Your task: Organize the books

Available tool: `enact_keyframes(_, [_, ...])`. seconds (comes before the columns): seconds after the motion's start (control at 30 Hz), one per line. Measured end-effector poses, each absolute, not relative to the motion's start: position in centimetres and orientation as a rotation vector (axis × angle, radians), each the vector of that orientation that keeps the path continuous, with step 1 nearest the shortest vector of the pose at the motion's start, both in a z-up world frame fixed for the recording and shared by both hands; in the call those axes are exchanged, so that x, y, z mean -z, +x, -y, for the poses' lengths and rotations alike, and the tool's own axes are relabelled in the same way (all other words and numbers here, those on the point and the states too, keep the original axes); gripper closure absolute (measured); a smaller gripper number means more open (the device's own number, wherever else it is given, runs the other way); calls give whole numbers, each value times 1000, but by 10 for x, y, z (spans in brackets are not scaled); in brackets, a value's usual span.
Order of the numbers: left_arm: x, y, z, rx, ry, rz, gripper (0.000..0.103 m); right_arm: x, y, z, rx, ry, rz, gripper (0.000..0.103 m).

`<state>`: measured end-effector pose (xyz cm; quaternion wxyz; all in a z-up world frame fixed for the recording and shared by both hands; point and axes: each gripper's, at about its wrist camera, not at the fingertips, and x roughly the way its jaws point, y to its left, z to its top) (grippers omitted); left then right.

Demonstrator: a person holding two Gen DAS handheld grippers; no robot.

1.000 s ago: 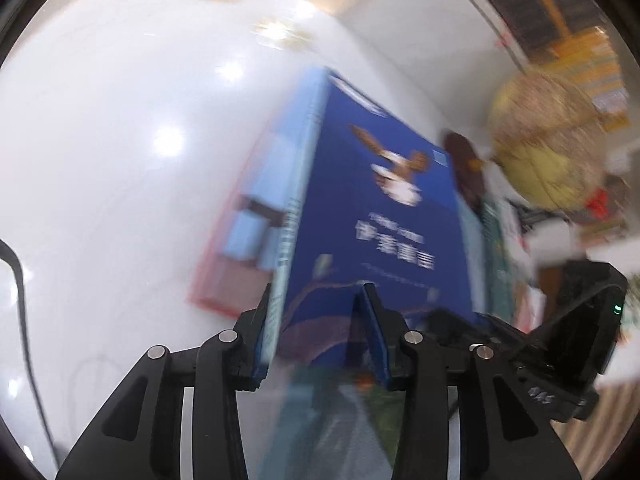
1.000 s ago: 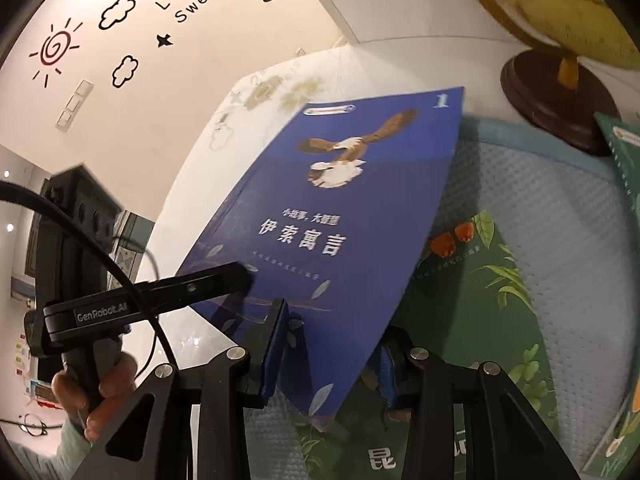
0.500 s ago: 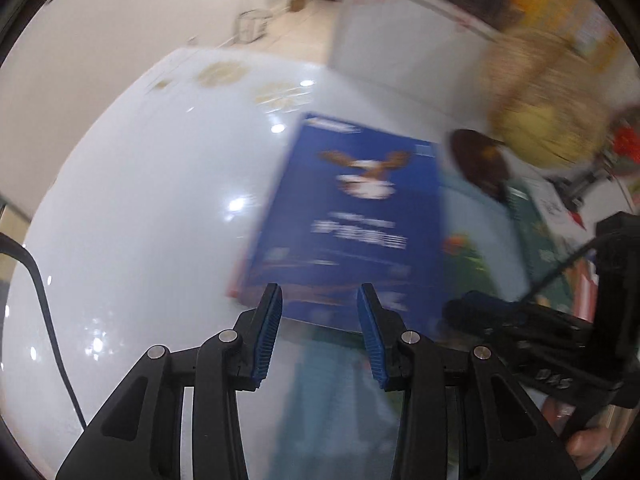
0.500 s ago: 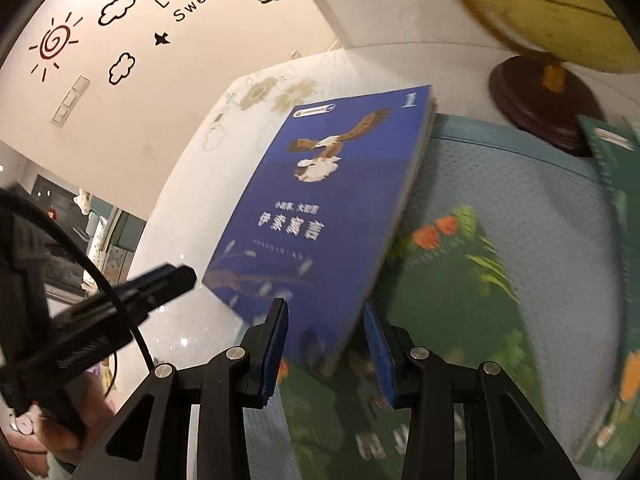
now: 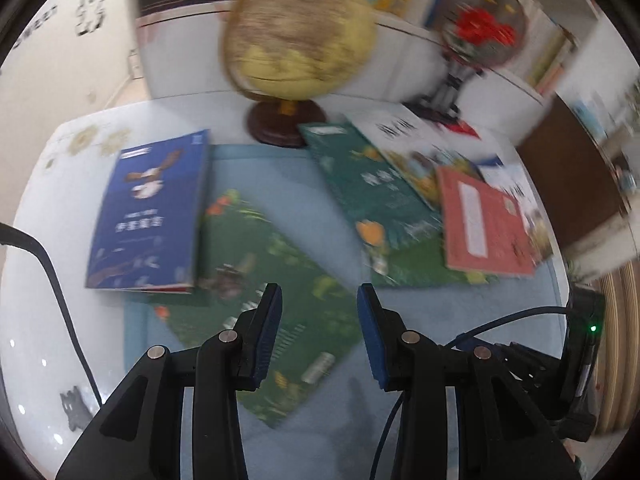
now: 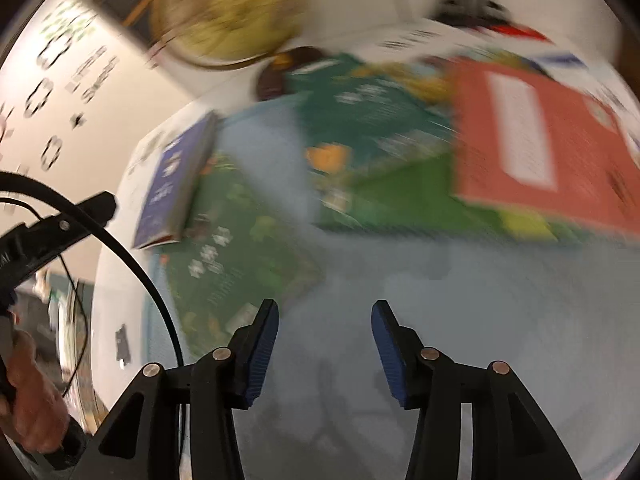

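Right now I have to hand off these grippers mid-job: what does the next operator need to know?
Left gripper: open, empty, above the leafy green book.
Right gripper: empty, jaws opening, over the bare blue mat.
Blue book: lying flat at the mat's left edge, overlapping the leafy green book.
Dark green book, red book and others: overlapping loosely, right of the globe.
Done: nothing stacked.
Left: gather all books into one tidy pile.

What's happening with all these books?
A person is tidying books with a gripper in each hand. Right now the left gripper and right gripper hold nothing; the right one's jaws are opening. The blue book lies flat at the left, partly on a green book. A red book waits at the right.
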<state>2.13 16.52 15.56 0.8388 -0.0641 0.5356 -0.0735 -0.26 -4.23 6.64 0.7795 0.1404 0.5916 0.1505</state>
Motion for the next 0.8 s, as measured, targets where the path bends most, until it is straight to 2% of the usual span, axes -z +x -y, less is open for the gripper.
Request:
enact_keyframes(0.23, [-171, 0, -128, 143, -39, -1083, 67, -61, -38, 94, -252, 429, -1270, 55])
enact_keyframes(0.8, [-208, -37, -104, 16, 81, -918, 67, -61, -61, 98, -306, 407, -1269, 54])
